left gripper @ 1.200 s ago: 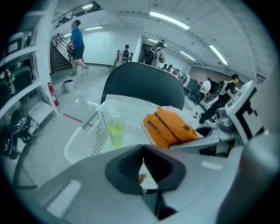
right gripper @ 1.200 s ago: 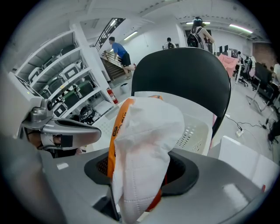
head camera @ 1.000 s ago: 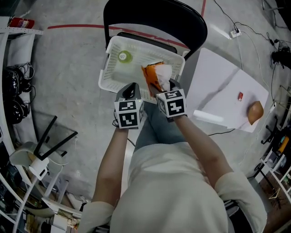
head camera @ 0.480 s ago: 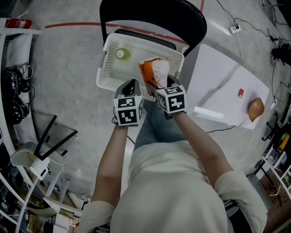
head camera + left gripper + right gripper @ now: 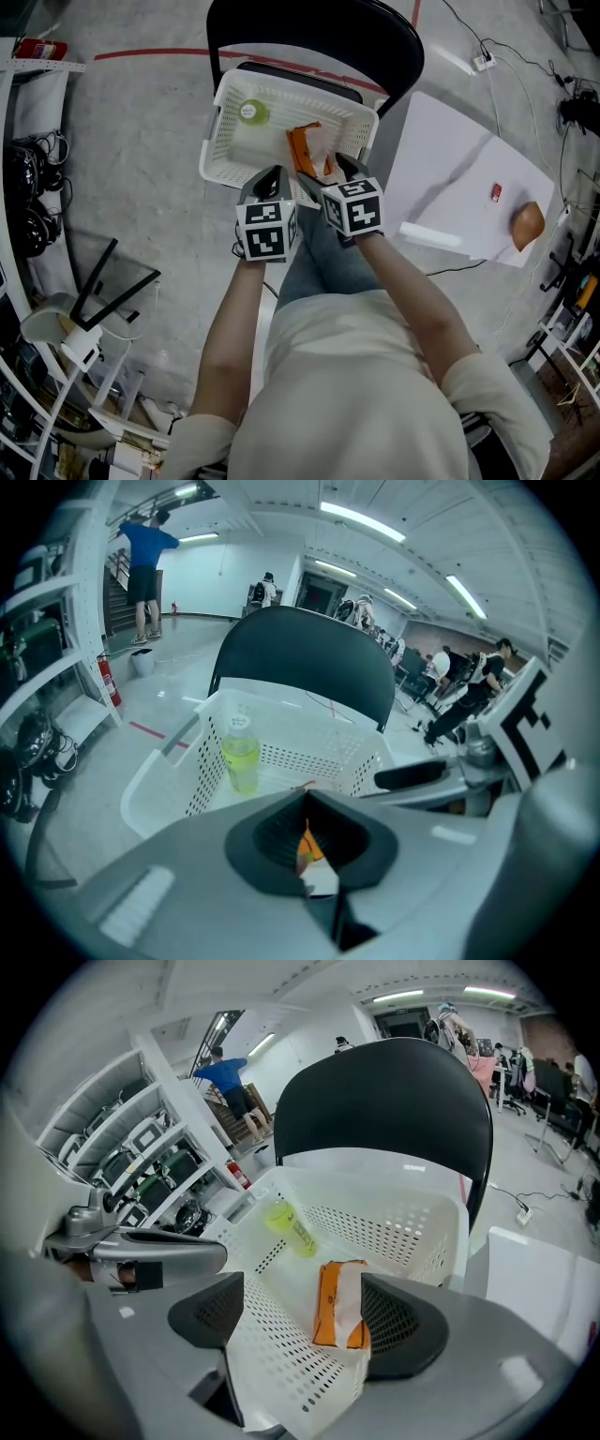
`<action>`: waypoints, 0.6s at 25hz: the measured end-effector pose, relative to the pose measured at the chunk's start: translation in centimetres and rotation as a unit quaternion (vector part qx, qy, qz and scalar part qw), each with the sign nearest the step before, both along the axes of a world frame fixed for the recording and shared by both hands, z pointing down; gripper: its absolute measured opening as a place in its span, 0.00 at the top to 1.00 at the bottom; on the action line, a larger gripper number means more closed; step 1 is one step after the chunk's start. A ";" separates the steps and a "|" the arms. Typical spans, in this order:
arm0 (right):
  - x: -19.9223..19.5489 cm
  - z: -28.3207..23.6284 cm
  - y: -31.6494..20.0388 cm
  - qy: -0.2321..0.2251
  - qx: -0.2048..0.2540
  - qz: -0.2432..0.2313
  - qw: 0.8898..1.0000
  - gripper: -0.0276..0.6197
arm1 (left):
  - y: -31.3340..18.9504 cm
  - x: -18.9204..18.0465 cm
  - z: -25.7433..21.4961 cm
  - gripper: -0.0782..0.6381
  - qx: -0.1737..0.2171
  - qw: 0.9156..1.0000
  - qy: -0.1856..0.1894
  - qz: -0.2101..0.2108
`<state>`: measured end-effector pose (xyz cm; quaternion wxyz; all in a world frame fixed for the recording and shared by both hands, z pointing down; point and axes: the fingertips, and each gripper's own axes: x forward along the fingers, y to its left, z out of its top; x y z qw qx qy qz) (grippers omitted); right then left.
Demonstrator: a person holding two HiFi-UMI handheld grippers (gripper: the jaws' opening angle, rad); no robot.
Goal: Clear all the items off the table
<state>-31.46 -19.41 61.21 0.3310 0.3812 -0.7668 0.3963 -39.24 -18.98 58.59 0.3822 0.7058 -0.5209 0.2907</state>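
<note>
Orange packet (image 5: pixel 307 153) now loose in the basket (image 5: pixel 221 120), right tongs (image 5: pixel 302 1309) just opening wide, empty; left tongs (image 5: pixel 308 847) closed, empty

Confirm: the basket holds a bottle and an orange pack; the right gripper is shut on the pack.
Not shut: the right gripper view shows the right gripper has just been opening: jaws apart, pack loose between them, in the basket with the bottle.

head view: near rim of basket (image 5: pixel 217 141) hidden behind left tool (image 5: pixel 272 174) and right tool (image 5: pixel 328 172); orange packet (image 5: pixel 302 148) lower end covered too. left gripper view: orange packet only a sliver. small red item (image 5: pixel 495 196) on bench (image 5: pixel 441 178) too small to tell.
</note>
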 end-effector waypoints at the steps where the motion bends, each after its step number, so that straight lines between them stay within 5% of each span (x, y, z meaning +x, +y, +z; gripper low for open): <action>1: -0.1 0.0 0.1 -0.001 0.000 -0.001 1.000 0.36 | 0.1 0.0 0.0 0.88 0.000 1.000 0.000 0.000; 10: 0.0 -0.5 0.3 -0.001 0.006 -0.006 1.000 0.37 | 0.2 0.2 -0.4 0.88 0.005 1.000 0.000 -0.003; 15: 0.2 -0.8 0.7 0.001 0.009 -0.011 1.000 0.47 | 0.3 0.4 -0.8 0.88 0.010 1.000 0.000 -0.005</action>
